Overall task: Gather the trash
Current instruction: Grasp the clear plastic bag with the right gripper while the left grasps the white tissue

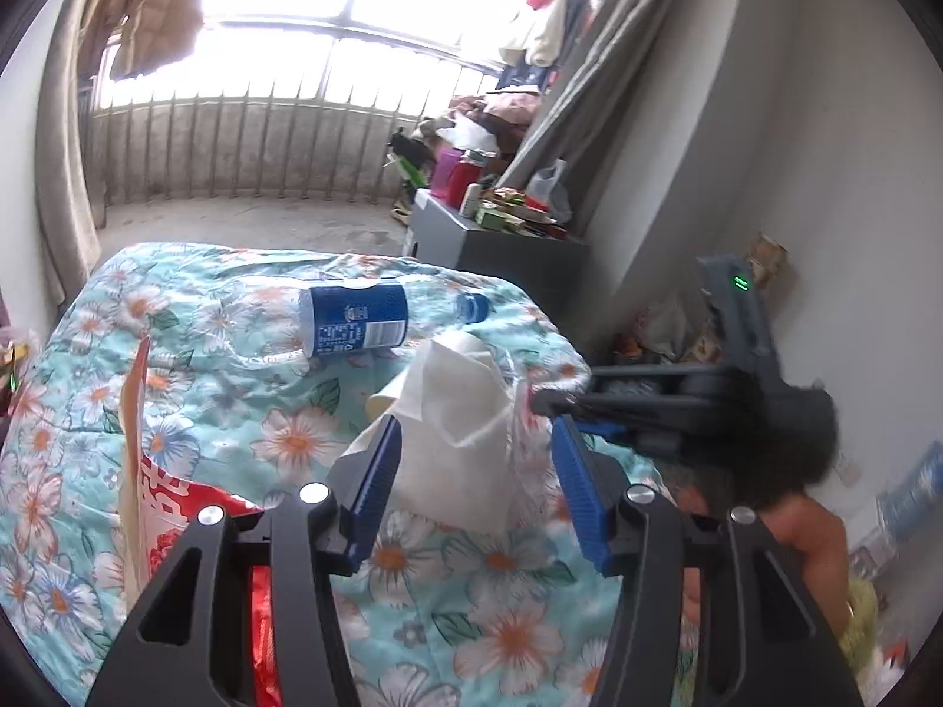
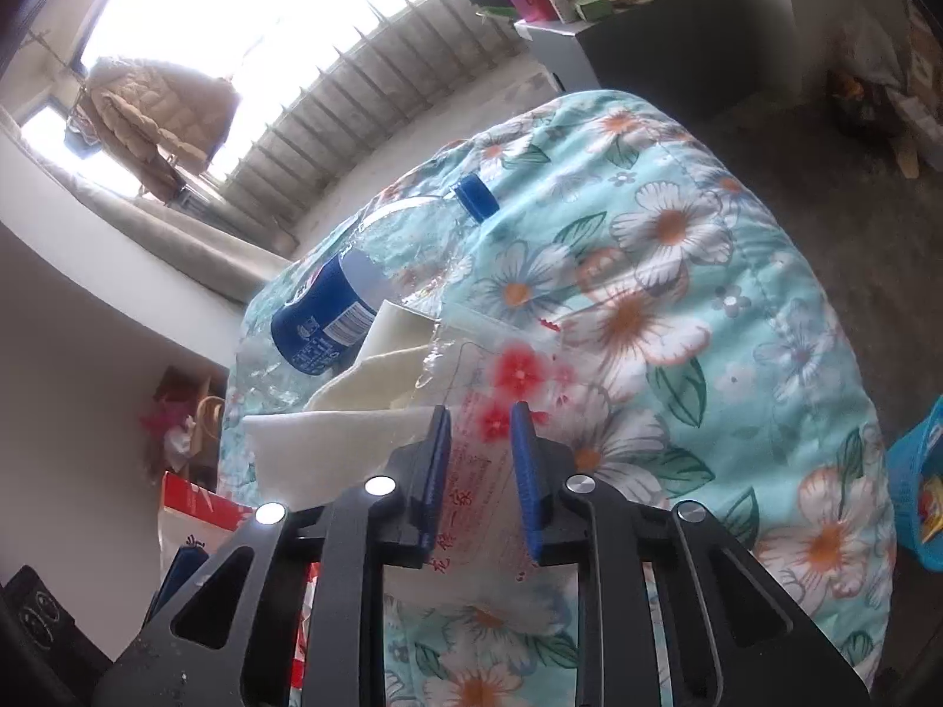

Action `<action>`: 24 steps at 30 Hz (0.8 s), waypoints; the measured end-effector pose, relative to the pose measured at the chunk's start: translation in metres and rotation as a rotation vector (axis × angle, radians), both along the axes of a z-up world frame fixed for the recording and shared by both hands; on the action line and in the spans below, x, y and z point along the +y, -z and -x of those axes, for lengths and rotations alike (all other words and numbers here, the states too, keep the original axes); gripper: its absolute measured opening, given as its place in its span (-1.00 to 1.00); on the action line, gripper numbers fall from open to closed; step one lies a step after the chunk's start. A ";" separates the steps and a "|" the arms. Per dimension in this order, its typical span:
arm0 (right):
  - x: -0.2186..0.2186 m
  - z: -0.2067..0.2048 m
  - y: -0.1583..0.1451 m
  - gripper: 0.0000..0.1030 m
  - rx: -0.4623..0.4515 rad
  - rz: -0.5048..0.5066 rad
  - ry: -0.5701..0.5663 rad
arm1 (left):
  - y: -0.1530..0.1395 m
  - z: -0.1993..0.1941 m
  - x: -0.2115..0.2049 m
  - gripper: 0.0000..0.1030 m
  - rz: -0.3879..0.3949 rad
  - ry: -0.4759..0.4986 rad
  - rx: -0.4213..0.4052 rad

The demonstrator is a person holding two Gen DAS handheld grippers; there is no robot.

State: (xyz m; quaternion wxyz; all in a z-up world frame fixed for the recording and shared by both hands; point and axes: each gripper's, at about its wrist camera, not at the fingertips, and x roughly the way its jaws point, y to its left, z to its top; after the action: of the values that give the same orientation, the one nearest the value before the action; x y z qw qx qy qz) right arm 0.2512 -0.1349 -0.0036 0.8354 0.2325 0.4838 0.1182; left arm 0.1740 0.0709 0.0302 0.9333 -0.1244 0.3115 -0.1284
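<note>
The left gripper (image 1: 471,471) stands half open around the white tissue (image 1: 454,406) on the flowered bed cover (image 1: 236,412), pads apart from it. The right gripper (image 2: 480,471) is narrowed on the clear printed wrapper (image 2: 477,506) beside it. A blue-labelled plastic bottle (image 1: 353,318) lies just behind

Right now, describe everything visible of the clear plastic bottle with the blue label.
The clear plastic bottle with the blue label lies on its side on the floral quilt, blue cap on. It looks empty and crumpled. The label carries white print and a barcode. The white tissue lies just in front; neither gripper touches the bottle.
</note>
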 end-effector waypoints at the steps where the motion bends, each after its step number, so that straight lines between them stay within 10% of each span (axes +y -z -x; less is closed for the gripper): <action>1: -0.004 0.002 0.000 -0.65 0.002 -0.015 0.004 | 0.004 -0.007 -0.001 0.00 0.005 -0.010 0.017; 10: -0.030 0.010 -0.001 -0.72 0.003 -0.086 0.002 | 0.028 -0.047 0.001 -0.01 0.042 -0.086 0.092; 15: -0.008 -0.011 -0.024 0.03 -0.047 -0.027 -0.074 | 0.030 -0.052 0.004 -0.49 0.071 -0.079 0.087; 19: 0.006 -0.031 -0.019 0.03 -0.041 0.065 -0.081 | 0.028 -0.050 -0.003 -0.81 0.070 -0.031 0.079; 24: 0.004 -0.035 -0.007 -0.45 0.000 0.091 -0.103 | 0.023 -0.040 -0.013 -0.93 0.068 0.033 0.049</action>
State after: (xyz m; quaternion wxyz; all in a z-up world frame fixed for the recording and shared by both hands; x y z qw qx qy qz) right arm 0.2863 -0.1314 0.0030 0.8380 0.1689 0.4999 0.1388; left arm 0.2143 0.0583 0.0072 0.9184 -0.1539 0.3316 -0.1511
